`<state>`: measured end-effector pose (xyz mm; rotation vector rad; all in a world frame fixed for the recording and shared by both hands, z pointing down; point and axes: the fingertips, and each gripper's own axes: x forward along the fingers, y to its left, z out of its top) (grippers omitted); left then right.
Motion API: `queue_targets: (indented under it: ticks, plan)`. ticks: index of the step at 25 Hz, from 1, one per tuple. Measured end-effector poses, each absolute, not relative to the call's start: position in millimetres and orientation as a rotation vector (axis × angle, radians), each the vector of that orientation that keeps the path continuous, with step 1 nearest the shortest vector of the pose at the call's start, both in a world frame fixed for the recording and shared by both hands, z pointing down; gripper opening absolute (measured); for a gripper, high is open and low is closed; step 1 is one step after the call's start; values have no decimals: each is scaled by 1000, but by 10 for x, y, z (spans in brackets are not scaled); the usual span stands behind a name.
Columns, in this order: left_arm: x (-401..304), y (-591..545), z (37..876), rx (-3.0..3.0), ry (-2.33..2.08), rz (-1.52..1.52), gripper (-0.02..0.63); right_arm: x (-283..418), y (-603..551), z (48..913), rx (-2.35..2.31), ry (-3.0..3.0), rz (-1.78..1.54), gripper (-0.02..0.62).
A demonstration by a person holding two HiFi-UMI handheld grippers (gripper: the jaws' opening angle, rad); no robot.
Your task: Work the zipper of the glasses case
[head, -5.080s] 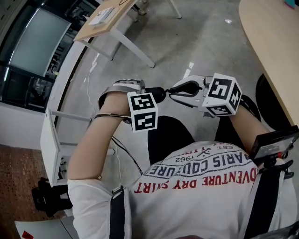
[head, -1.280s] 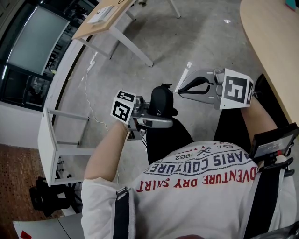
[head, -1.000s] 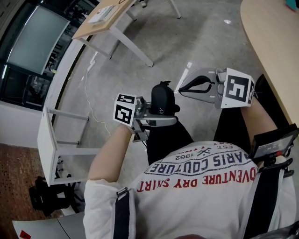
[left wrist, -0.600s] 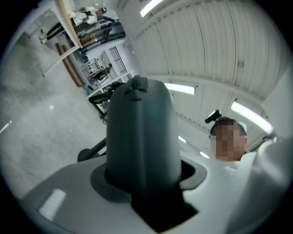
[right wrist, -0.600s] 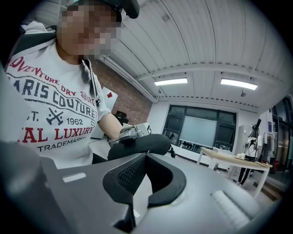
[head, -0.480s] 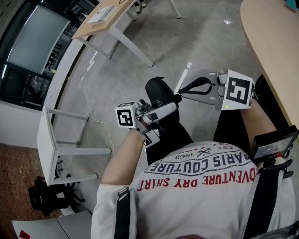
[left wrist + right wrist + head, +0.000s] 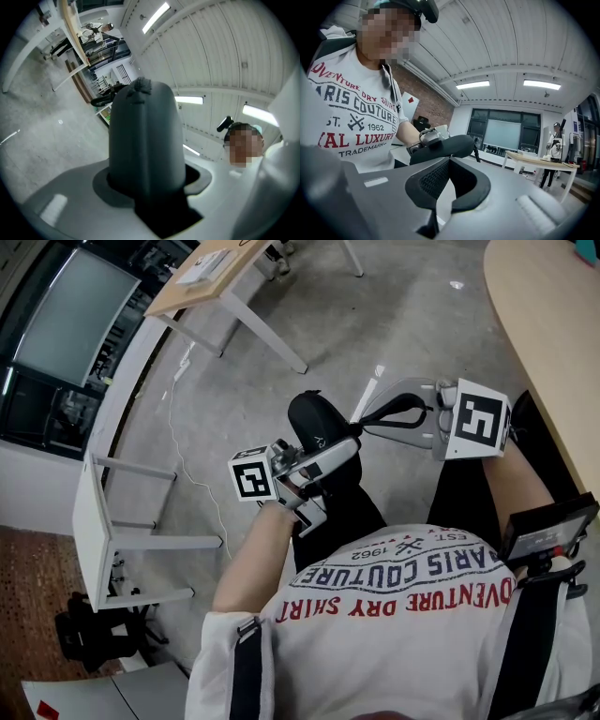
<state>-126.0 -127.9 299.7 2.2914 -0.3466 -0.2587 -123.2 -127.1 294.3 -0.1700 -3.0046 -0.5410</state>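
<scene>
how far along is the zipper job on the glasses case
Done: the left gripper is shut on the glasses case and holds it up off the lap.
In hand: the right gripper sits just beside the case, jaws apart with nothing between them.
Left: gripping the pull and running the zipper; the case looks closed along its seam.

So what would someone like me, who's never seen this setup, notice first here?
The black glasses case catches the eye first, clamped in the left gripper at the middle of the head view. Just to its right hangs the right gripper, jaws apart and empty. Each gripper carries a white cube with black square markers.
</scene>
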Motion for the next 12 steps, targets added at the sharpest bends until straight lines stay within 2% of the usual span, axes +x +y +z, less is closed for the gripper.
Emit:
queue_targets:
  ticks: [12]
  plan:
    - [-1391, -1500, 2854, 2184, -393, -509, 247, -1251, -1266, 3000, -180, -2996, -524, -2]
